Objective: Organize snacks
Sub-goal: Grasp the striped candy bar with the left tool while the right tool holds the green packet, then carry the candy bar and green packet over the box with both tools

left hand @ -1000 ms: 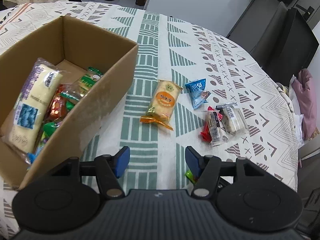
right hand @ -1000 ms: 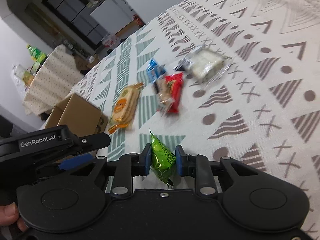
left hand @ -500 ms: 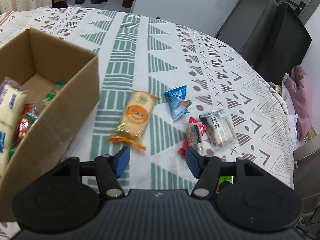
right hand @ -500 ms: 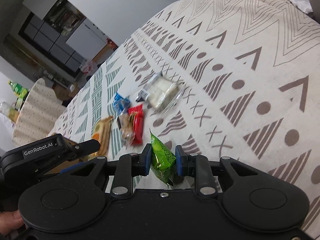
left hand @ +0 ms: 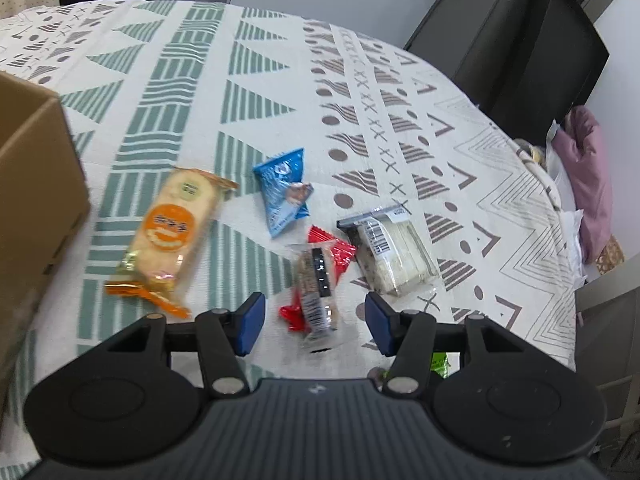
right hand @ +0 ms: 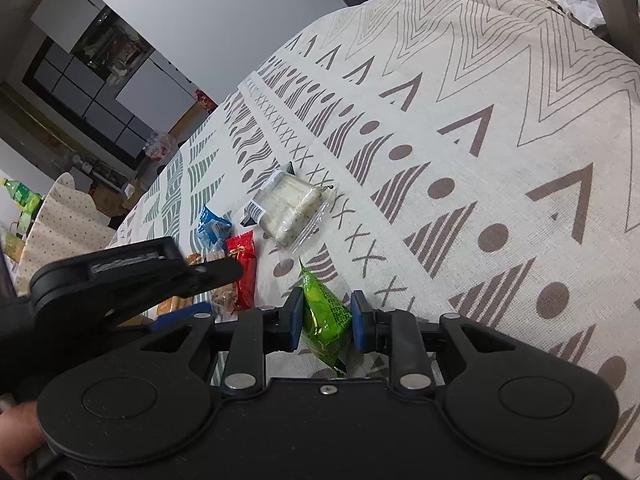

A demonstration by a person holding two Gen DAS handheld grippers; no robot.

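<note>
The tabletop [left hand: 248, 92] is covered with a patterned cloth in green and brown shapes, with dark cabinets and a pair of shoes on the floor beyond it. Your left gripper [left hand: 314, 322] hangs low over the loose snacks with its fingers spread wide and empty, placed, I judge, to take the clear-wrapped bar [left hand: 316, 280] that lies across the red packet [left hand: 334, 250] directly between the blue pads. Close around it lie the white sandwich pack [left hand: 390, 254], the blue packet [left hand: 284, 192] and the orange-labelled cracker pack [left hand: 172, 236]. The cardboard box [left hand: 36, 184] stands at the left edge, touching none of them. Your right gripper [right hand: 324, 322] has its fingers closed narrow on the green packet [right hand: 324, 316], held just above the cloth, apparently waiting its turn for the box. Compared with a second ago, the left wrist view has swung away from the box: its open interior and contents are out of sight and only one corner shows, while the bar now sits centred between the fingers. The green packet is held exactly as it was.
</note>
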